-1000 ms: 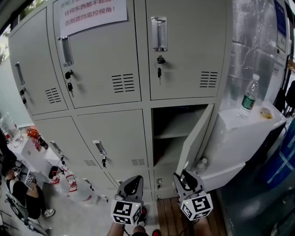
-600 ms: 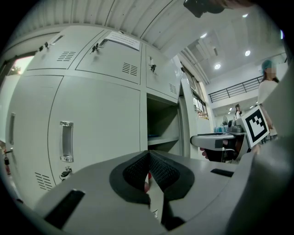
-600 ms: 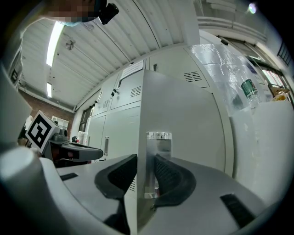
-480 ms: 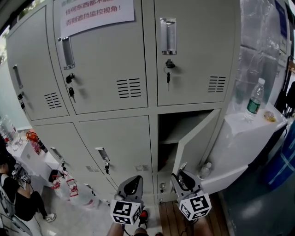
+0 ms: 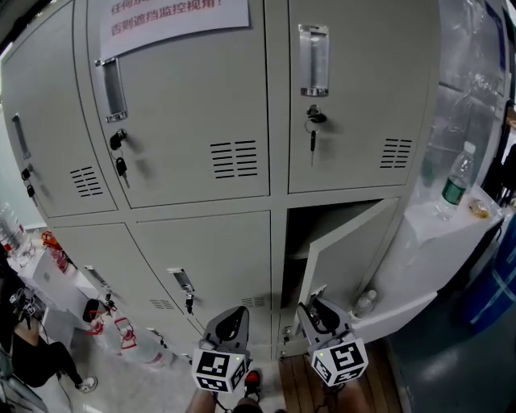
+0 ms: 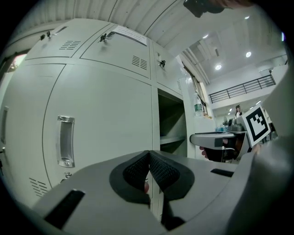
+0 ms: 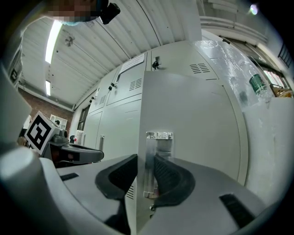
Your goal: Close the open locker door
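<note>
vs 1 s ago: locker door (image 5: pixel 351 250) has swung in, so the gap to the compartment (image 5: pixel 302 230) is clearly narrower. The cabinet fills more of the head view. Both grippers sit at the same spot, 6 o'clock.

Right gripper (image 5: pixel 313 305), just right of 6 o'clock: jaws straddle the door's free edge at the handle (image 7: pixel 158 137). In the right gripper view (image 7: pixel 145 163) the edge stands upright between the pads, one pad on each side and closed onto it as far as I can see.

Left gripper (image 5: pixel 235 313), just left of 6 o'clock: the fingers (image 6: pixel 138 167) meet at the tips with nothing between them. It's clear of the cabinet and pointed at a closed door.

The door is at 4 o'clock from frame centre, hinged on its right, still ajar. A shelf (image 6: pixel 173 138) shows inside the opening.

Small bottle (image 5: pixel 364 303) is at 5 o'clock, low beside the door. White ledge (image 5: pixel 451 222) is at 3 o'clock with a green-label bottle (image 5: pixel 456 179) upright on it. The upper doors are shut, with a key (image 5: pixel 312 141) hanging at 12 o'clock. A paper notice (image 5: pixel 173 16) is at 11 o'clock.
</note>
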Demonstrator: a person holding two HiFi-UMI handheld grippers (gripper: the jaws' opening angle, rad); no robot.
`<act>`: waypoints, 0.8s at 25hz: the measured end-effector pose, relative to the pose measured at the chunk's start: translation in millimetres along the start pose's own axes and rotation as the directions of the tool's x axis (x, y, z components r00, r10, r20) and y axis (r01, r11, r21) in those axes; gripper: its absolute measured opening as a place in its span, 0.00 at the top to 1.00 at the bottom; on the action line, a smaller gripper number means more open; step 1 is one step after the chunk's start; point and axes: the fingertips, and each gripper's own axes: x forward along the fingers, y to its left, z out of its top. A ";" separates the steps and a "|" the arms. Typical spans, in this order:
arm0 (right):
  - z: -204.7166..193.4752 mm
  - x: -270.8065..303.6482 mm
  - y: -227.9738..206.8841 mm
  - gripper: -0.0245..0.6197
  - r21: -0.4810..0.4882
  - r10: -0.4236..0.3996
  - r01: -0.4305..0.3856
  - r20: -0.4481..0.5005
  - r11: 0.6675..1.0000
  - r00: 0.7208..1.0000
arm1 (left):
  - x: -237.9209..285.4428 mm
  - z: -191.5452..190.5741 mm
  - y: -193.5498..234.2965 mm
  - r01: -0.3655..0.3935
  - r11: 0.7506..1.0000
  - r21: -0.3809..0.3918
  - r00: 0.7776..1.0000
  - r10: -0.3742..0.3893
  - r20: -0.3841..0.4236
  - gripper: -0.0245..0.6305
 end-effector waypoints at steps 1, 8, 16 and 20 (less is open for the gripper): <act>0.1 3.1 0.4 0.78 -0.005 0.001 -0.001 0.000 1.000 1.000 | 1.9 0.1 2.1 0.001 1.000 0.000 1.000 -0.001 0.000 0.93; 0.1 24.1 0.1 0.78 -0.032 -0.001 0.001 0.001 0.999 1.000 | 11.7 -3.1 15.0 0.005 1.000 -0.005 1.000 -0.005 -0.009 0.93; -1.3 44.8 -2.4 0.78 -0.033 -0.014 0.013 -0.005 0.999 1.000 | 16.2 -6.6 34.9 -0.011 1.000 -0.016 1.000 0.010 -0.010 0.93; -1.9 52.7 -4.8 0.78 -0.029 -0.020 0.020 -0.005 0.999 1.000 | 19.1 -7.2 41.6 -0.014 1.000 -0.020 1.000 0.013 -0.007 0.93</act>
